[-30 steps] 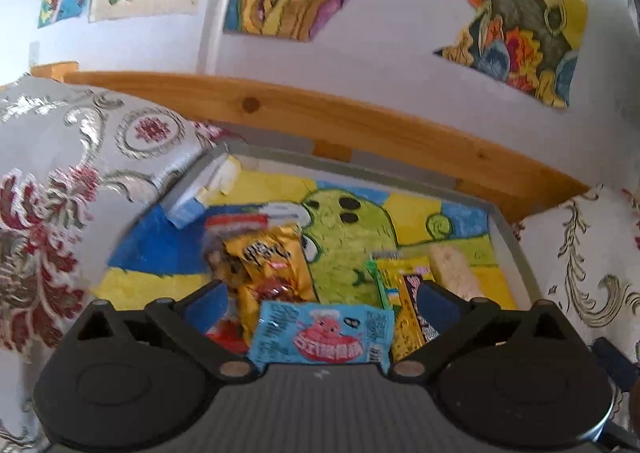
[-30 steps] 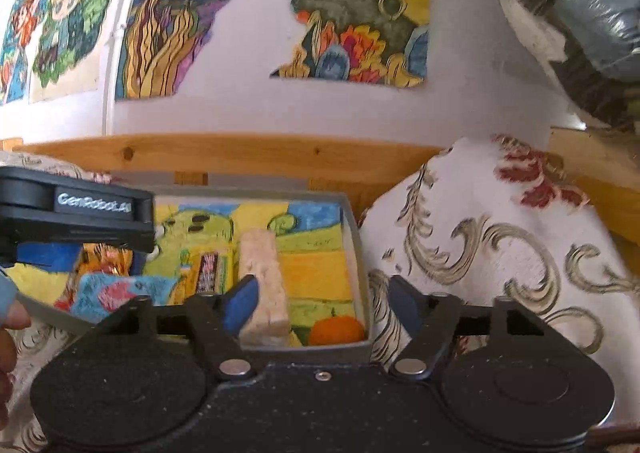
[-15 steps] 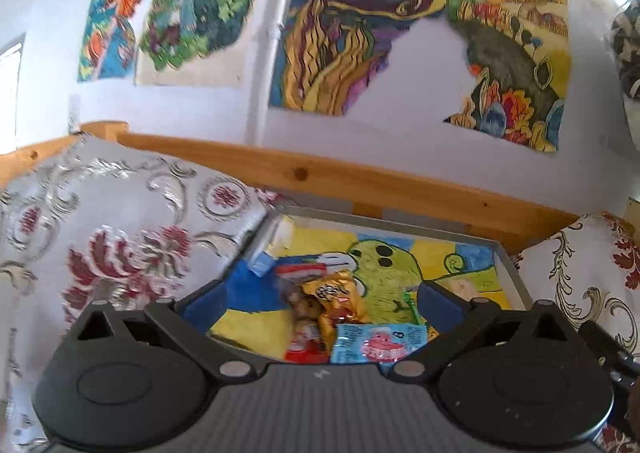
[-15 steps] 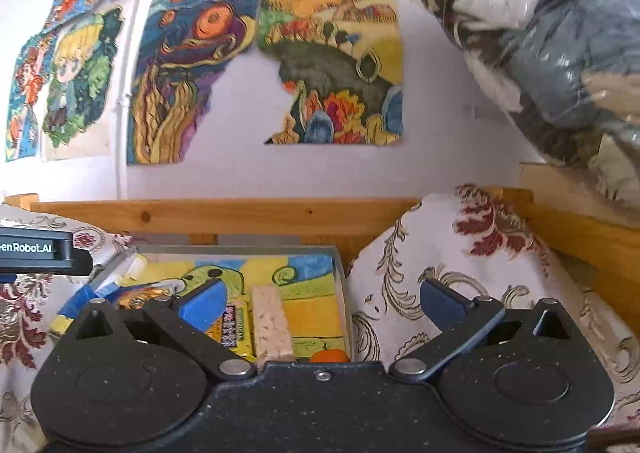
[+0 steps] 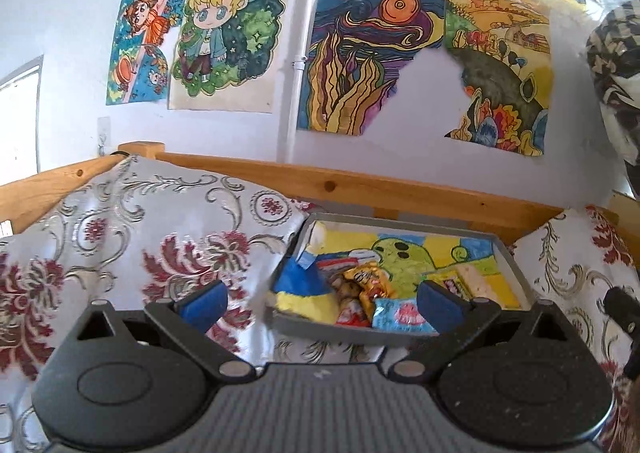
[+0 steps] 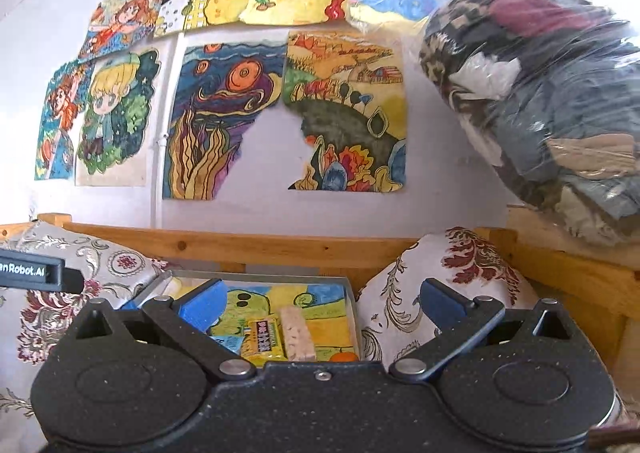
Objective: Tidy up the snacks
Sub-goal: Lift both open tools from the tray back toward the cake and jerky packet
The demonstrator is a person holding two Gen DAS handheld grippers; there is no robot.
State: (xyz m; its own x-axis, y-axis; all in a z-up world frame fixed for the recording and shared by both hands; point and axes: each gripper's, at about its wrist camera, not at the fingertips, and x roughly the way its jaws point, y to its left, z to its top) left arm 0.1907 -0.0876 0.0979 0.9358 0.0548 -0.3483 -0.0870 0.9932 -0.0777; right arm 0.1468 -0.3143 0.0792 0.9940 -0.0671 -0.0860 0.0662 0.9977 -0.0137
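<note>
A home, most likely a child's bedroom. Hand-coloured drawings (image 5: 228, 37) are taped across the white wall in the upper half of both views. Below them runs a pine bed rail (image 5: 360, 185), with brocade cushions (image 5: 132, 237) at lower left and right. A clear bag of bundled clothes (image 6: 552, 93) sits at upper right.

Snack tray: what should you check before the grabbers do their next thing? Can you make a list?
1. Left gripper open and empty: ok.
2. Right gripper open and empty: ok.
3. Snacks inside the grey tray, like the blue packet and yellow packet: ok.
4. Tray sitting level between the cushions: not ok, it looks tilted.
5. Small orange thing in the tray corner fully visible: not ok, partly hidden.
6. Any snacks left outside the tray: cannot tell.
</note>
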